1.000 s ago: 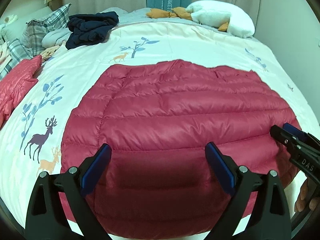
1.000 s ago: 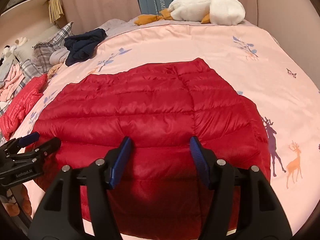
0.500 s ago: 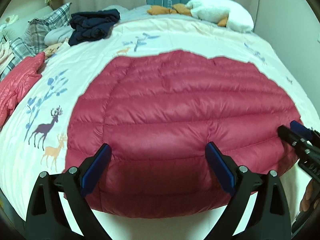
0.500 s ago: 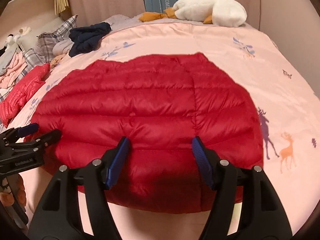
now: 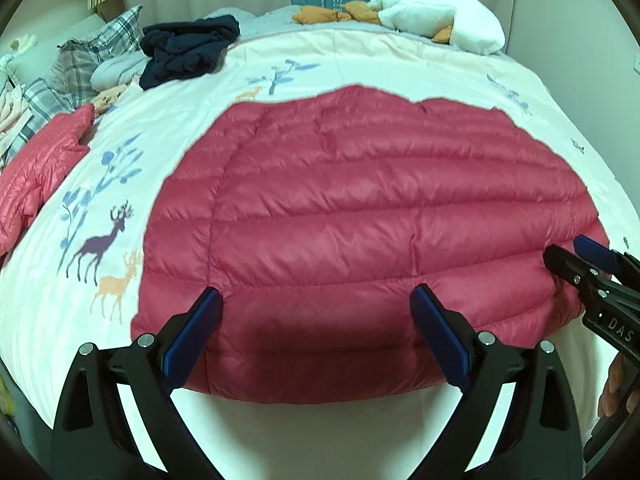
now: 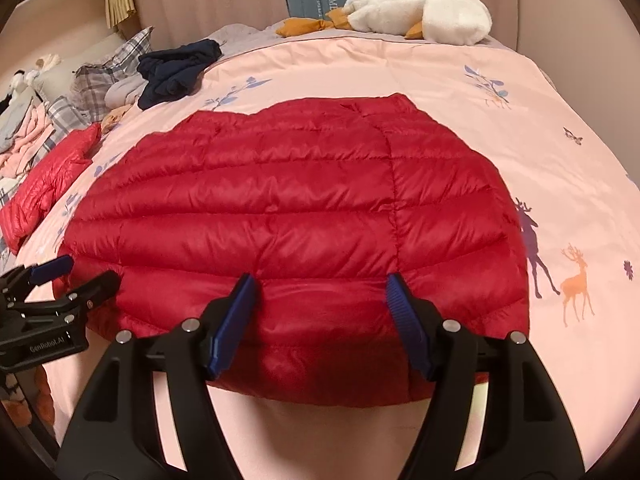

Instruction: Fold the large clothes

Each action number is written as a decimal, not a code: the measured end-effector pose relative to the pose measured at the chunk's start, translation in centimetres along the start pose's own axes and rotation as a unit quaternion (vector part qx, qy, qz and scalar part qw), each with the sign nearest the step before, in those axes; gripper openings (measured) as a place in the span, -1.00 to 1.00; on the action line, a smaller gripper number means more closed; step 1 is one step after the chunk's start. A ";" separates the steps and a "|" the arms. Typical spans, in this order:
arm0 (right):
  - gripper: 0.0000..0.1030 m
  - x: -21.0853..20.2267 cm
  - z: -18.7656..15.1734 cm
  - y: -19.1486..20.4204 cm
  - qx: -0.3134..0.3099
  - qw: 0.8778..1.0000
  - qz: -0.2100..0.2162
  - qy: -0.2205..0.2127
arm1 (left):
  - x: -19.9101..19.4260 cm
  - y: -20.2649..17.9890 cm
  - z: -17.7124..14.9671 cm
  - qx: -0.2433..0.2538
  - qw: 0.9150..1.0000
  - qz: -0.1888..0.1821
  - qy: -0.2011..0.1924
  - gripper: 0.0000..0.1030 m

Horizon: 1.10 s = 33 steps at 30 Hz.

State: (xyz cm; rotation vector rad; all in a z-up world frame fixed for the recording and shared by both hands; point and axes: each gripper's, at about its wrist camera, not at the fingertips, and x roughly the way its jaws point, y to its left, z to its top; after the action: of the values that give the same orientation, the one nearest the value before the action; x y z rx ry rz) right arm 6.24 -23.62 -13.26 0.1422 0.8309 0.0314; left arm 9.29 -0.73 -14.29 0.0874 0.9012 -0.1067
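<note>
A red quilted down jacket (image 5: 380,208) lies flat and spread out on the bed cover (image 5: 168,120), its near hem close to the bed's front edge. My left gripper (image 5: 315,291) hangs open above the hem's left part, jaws wide, nothing between them. My right gripper (image 6: 321,279) is open above the hem's right part (image 6: 320,340), with only the jacket's surface below it. Each gripper also shows in the other's view: the right gripper (image 5: 576,256) at the jacket's right edge, the left gripper (image 6: 68,276) at its left edge. Part of a hand (image 5: 612,392) shows at the right.
A second red jacket (image 5: 40,168) lies at the bed's left side by plaid pillows (image 5: 92,56) and other clothes. Dark navy garments (image 5: 188,48) sit at the back left, a white plush goose (image 5: 440,20) at the headboard. A wall runs along the right.
Both grippers have drawn back toward the bed's near edge, so the jacket's near hem and the cover below it now show. The right jaws stand slightly wider apart.
</note>
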 end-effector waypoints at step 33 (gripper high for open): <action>0.96 -19.3 5.5 3.4 -0.014 0.995 0.011 -0.100 | -18.6 1.7 4.4 -0.024 0.995 -0.009 -0.101 0.97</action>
State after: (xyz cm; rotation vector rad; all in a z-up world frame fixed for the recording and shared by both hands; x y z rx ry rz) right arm -2.61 -22.51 5.07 0.1258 0.6280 0.0495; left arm 1.50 1.46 3.15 0.0237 0.7029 -0.1081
